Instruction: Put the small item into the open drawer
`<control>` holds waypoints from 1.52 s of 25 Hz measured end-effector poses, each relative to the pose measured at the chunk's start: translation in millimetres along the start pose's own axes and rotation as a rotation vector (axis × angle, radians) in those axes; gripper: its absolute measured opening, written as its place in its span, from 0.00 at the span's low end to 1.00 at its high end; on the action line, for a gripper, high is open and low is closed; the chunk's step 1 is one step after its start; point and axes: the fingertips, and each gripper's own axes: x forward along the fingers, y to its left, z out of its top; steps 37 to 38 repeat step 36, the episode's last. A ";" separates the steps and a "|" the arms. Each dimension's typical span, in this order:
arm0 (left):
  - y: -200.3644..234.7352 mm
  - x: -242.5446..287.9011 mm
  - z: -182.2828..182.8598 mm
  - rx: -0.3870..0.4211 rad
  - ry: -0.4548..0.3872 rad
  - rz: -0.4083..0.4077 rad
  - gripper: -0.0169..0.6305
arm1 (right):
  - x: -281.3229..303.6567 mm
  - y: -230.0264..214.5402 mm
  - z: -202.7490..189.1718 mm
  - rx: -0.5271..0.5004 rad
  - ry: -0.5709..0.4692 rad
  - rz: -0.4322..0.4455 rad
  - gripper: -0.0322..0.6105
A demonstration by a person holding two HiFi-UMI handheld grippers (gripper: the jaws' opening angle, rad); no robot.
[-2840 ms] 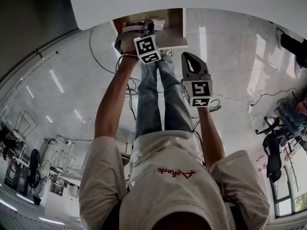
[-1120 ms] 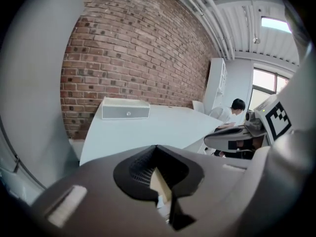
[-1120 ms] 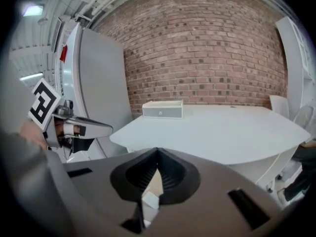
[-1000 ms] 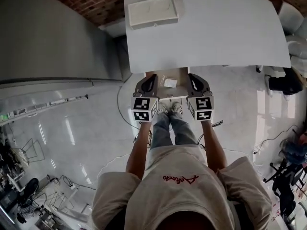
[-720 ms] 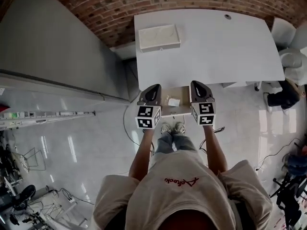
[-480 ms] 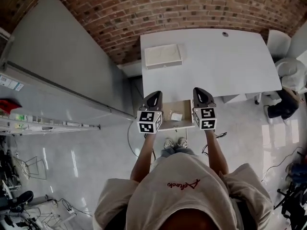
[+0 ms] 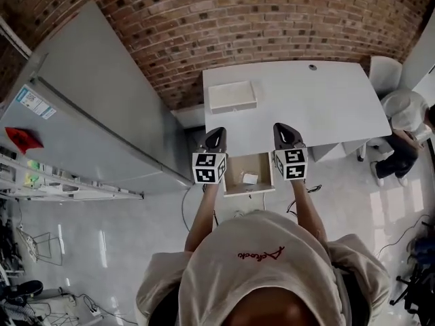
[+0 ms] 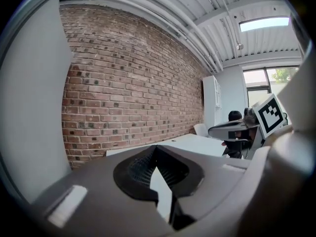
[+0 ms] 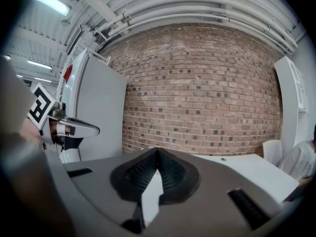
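While I held both grippers up side by side, the red brick wall (image 7: pixel 272 19) closed off the far side of the room. A tall grey metal cabinet (image 7: pixel 102 114) stood at the left. To the right of that cabinet was the white rectangular table (image 7: pixel 306 100), with a shallow white rectangular box (image 7: pixel 232 96) lying on its far left part. Below the table's near edge the small light-wood drawer (image 7: pixel 234 172) stood pulled out toward me, and from above it showed between my two grippers. My left grey gripper (image 7: pixel 216 136) was clenched, its ribbed pads meeting at the tips with nothing between them. My right grey gripper (image 7: pixel 284 129) was clenched the same way and was just as empty. Both pointed toward the brick wall. The small white item (image 7: pixel 250 178) lay inside the open drawer, right of its middle, well apart from both grippers.
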 end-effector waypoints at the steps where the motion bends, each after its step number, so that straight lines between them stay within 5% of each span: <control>1: -0.7 0.1 1.3 -0.003 -0.005 0.001 0.04 | -0.8 -1.8 3.2 -0.005 -0.004 -0.003 0.07; 38: 12.0 9.4 13.7 -0.003 -0.018 0.008 0.04 | 10.0 -10.4 22.3 -0.019 -0.033 -0.030 0.07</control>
